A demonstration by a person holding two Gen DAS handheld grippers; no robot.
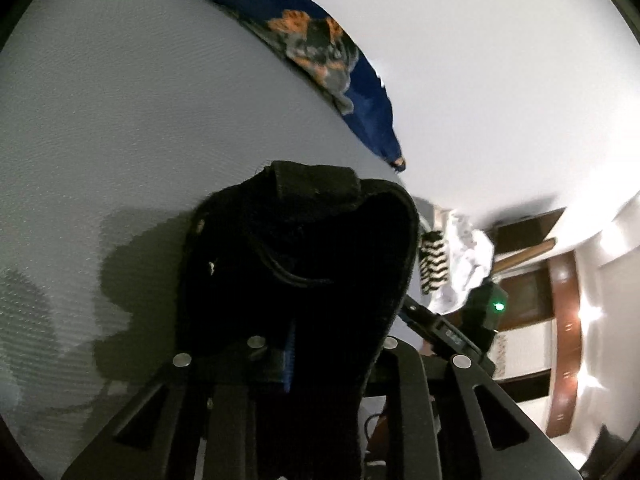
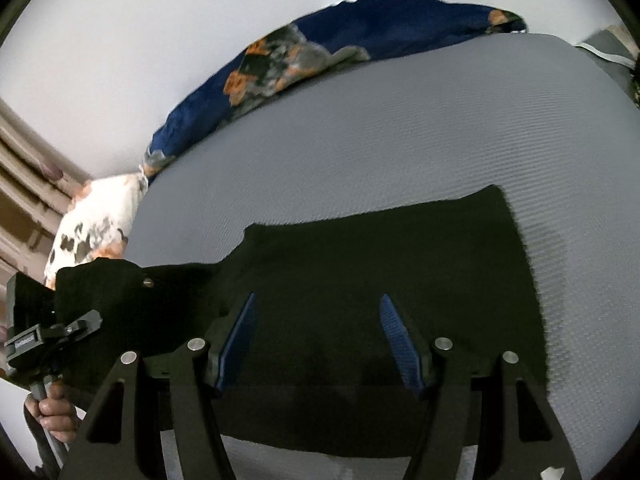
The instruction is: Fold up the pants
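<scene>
The grey bed [image 2: 400, 128] takes up most of what you see, with a blue floral blanket [image 2: 320, 40] bunched well beyond the fingers. The black pants [image 2: 360, 272] lie flat right under the right gripper [image 2: 318, 344], whose fingers stand apart over the cloth, holding nothing. One end is lifted in the left gripper [image 1: 288, 344], fingers pinched down on a thick fold. The fabric looks soft, floppy and fairly light, so I'd grab at a hem or waistband corner where the layers bunch. No readable labels or writing anywhere on them.
</scene>
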